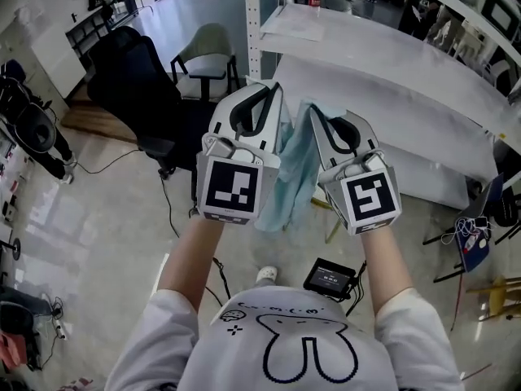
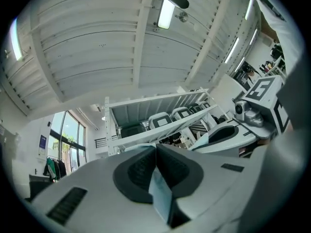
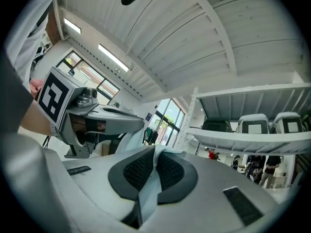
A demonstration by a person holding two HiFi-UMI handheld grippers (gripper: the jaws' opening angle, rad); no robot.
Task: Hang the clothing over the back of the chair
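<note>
Both grippers are raised side by side in front of me, each shut on a top edge of a light blue garment (image 1: 291,177) that hangs down between them. In the head view my left gripper (image 1: 273,94) is just left of my right gripper (image 1: 310,111). In the left gripper view the left gripper (image 2: 155,152) pinches a fold of the blue cloth (image 2: 160,193) between its dark pads. The right gripper (image 3: 155,152) clamps its own fold of the cloth (image 3: 149,183) in the right gripper view. A black office chair (image 1: 134,88) stands on the floor to the left, apart from the garment.
A long white table (image 1: 391,63) runs behind and to the right, beside a white shelving post (image 1: 253,23). A pale chair (image 1: 207,55) stands beyond the black one. A small black device (image 1: 330,277) and cables lie on the floor near my feet.
</note>
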